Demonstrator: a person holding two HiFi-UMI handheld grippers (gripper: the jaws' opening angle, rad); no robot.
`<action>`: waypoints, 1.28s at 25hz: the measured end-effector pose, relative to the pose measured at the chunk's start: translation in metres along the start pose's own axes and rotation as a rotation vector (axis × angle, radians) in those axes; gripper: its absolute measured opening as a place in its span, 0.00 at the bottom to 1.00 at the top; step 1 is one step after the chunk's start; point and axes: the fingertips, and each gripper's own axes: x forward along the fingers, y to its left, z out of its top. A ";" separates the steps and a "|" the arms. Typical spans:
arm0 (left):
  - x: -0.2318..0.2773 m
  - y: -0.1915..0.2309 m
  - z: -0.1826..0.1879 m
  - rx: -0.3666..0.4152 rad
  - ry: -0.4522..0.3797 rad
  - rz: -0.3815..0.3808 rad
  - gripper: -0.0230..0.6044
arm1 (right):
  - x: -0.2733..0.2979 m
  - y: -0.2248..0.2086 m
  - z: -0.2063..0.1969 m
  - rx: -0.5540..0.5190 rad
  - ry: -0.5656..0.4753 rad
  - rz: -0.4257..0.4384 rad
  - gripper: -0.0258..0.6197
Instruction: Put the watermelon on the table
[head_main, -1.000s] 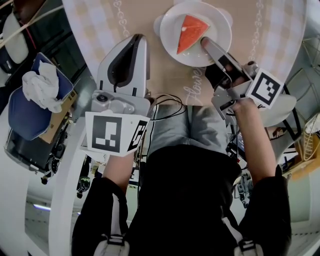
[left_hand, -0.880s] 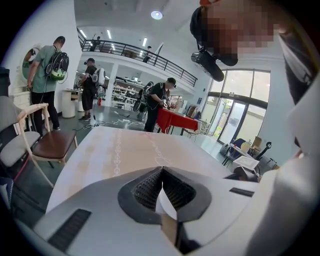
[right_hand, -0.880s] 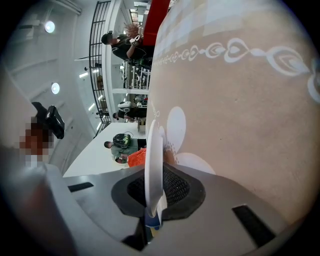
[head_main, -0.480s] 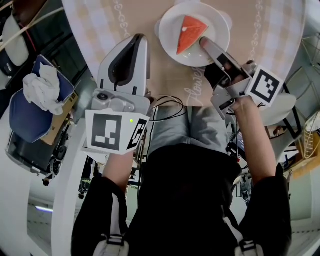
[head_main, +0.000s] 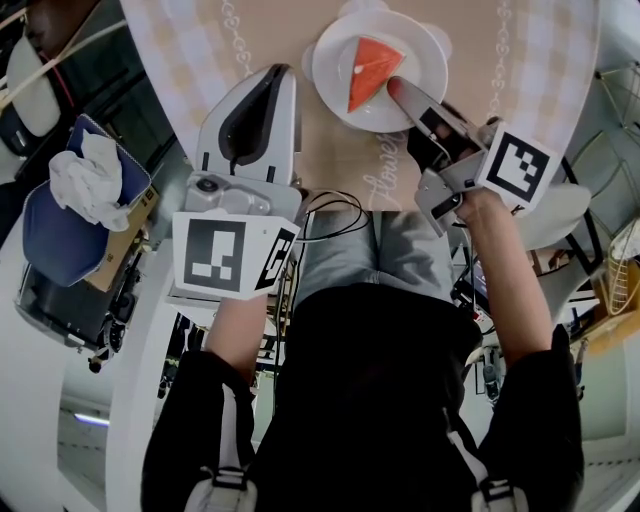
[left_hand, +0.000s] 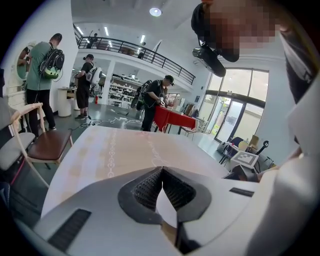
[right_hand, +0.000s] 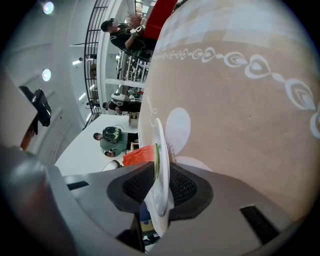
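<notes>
One wedge of red-orange watermelon (head_main: 368, 72) with a thin green rind is seen, laid flat on one round white plate (head_main: 425, 48). The plate is set on one round table (head_main: 340, 150) covered in a beige cloth with pale checks. Two hand-held grippers are counted, each fitted with one black-and-white marker cube.

The wedge is pointed towards the person, and its flesh is lit evenly with no seeds that can be made out.

The right gripper (head_main: 395, 90) is placed at the plate's near rim. Its jaws have just been opening, and the rim is now seen between the ribbed pads with a gap on each side (edge-on in the right gripper view). The left gripper (left_hand: 161, 170) is held over the cloth beside the plate, its jaws brought together with nothing between them.

In the right gripper view most of the wedge is hidden behind the rim and a jaw. In the head view only one right jaw is shown.
</notes>
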 end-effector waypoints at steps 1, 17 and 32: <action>0.001 0.000 0.000 0.001 0.001 0.000 0.06 | 0.000 0.000 0.000 0.004 -0.002 0.003 0.19; -0.008 -0.019 0.014 0.030 -0.023 0.008 0.06 | -0.033 -0.012 -0.006 -0.068 0.064 -0.063 0.23; -0.030 -0.039 0.037 0.054 -0.069 -0.002 0.06 | -0.066 0.009 -0.006 -0.189 0.091 -0.164 0.19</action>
